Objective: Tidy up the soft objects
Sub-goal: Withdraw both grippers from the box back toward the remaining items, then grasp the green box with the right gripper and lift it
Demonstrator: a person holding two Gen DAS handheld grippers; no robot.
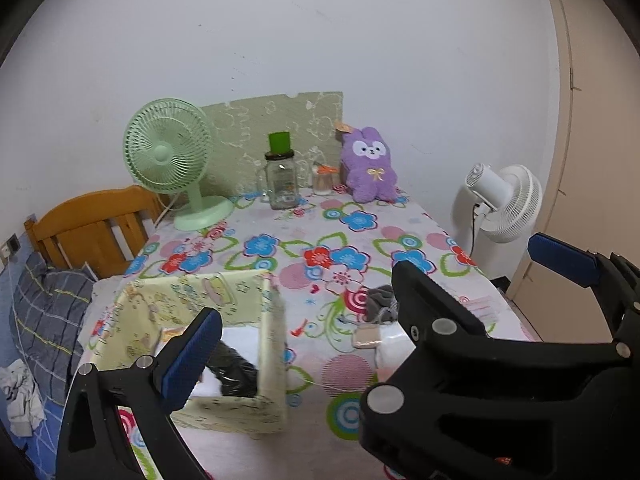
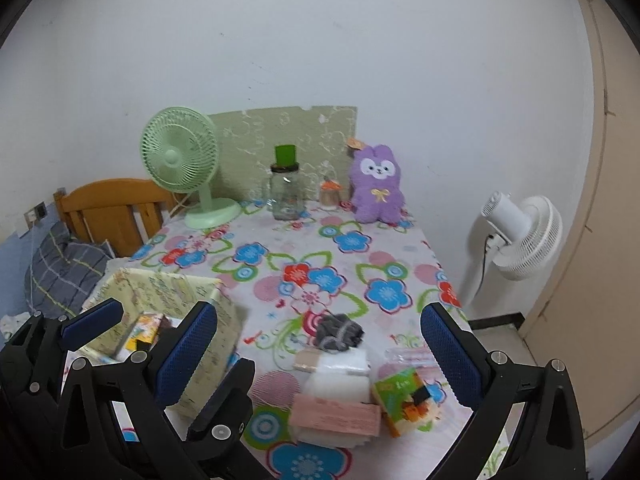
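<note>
grey cloth [image 2: 339, 331] lies on the table between the wide-open, empty right gripper [image 2: 320, 344].

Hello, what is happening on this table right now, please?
A person holds tongs in each hand above a table with a flowered cloth. Both the left tongs and the right tongs are open and hold nothing. Below the right tongs lie a grey knitted item, white folded cloths and a pink pack. A yellow storage box stands open at the left. A purple plush rabbit sits by the wall.
</note>
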